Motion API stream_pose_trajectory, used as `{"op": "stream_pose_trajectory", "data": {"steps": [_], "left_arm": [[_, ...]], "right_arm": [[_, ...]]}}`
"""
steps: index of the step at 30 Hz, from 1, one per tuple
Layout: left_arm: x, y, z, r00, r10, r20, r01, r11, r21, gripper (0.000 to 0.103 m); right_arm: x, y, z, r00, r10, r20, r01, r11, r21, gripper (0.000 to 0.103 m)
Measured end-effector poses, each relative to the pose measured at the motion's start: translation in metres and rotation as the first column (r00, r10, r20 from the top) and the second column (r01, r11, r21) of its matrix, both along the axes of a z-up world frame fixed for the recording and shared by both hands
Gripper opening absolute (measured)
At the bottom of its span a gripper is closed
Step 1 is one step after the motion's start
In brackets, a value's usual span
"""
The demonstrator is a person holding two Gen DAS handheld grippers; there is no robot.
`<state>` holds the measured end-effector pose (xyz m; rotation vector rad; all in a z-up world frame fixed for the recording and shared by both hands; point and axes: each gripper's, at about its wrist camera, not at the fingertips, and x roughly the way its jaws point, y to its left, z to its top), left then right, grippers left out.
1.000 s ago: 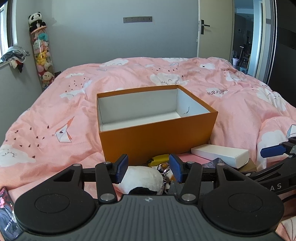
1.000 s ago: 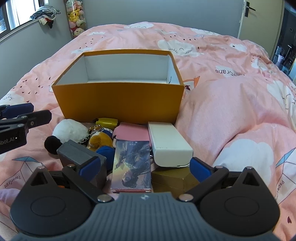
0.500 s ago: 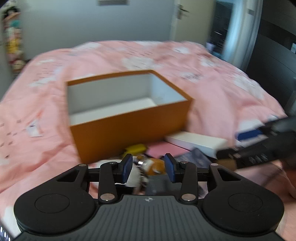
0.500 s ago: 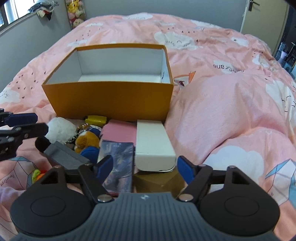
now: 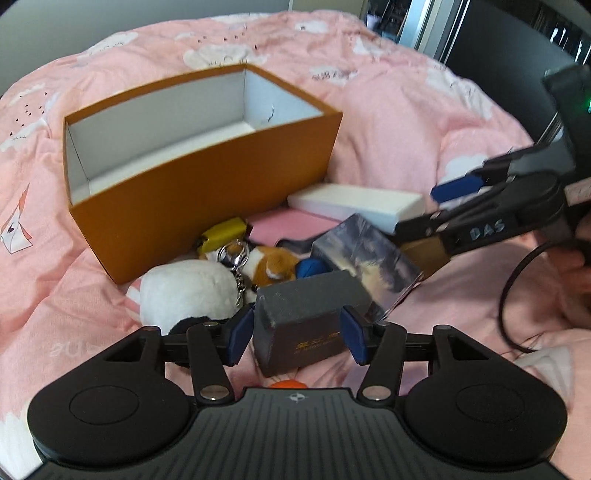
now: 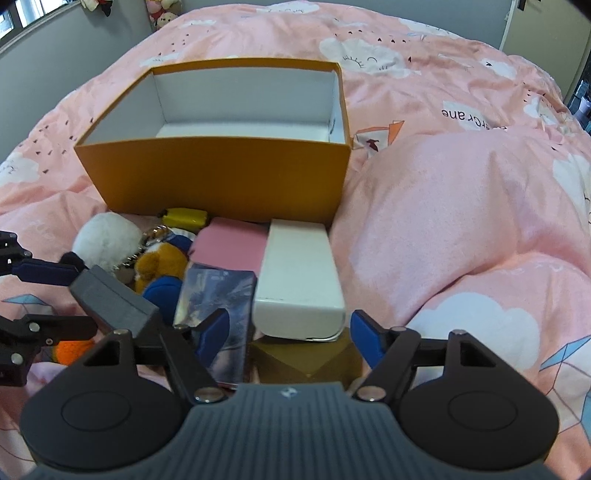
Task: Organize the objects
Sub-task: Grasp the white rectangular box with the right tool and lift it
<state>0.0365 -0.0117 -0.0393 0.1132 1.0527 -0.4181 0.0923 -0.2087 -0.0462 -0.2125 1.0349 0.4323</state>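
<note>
An open orange box [image 5: 207, 192] [image 6: 221, 177] with an empty white inside sits on the pink bed. In front of it lies a pile: a white plush [image 5: 188, 291], a brown plush keychain [image 5: 273, 264], a yellow item [image 5: 223, 232], a pink card [image 6: 231, 242], a picture box [image 6: 214, 295], a long white box [image 6: 299, 277] and a gold box [image 6: 306, 356]. My left gripper [image 5: 297, 338] is open, its fingers on either side of a dark grey box [image 5: 306, 321]. My right gripper [image 6: 290, 338] is open around the near end of the white box.
The pink duvet [image 6: 461, 206] bulges up right of the box and pile. An orange item [image 6: 74, 349] lies beneath the grey box. A door and dark wardrobe [image 5: 517, 33] stand at the far right. Stuffed toys [image 6: 166, 11] hang by the far wall.
My left gripper swung right and down, from the white plush to straddle the dark grey box. My right gripper moved forward and right, bracketing the white box's near end.
</note>
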Motion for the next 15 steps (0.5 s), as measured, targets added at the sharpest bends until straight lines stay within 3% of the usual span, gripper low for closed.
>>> {"op": "stream_pose_trajectory", "data": {"steps": [7, 15], "left_arm": [[0.012, -0.004, -0.004, 1.0, 0.001, -0.006, -0.001, 1.0, 0.029, 0.063], [0.037, -0.01, 0.0, 1.0, 0.011, -0.017, -0.011, 1.0, -0.014, 0.063]], "right_arm": [[0.014, -0.002, 0.001, 0.999, 0.037, -0.007, -0.038, 0.999, -0.035, 0.074], [0.058, 0.013, -0.004, 0.986, 0.076, -0.148, -0.079, 0.997, -0.018, 0.074]]}}
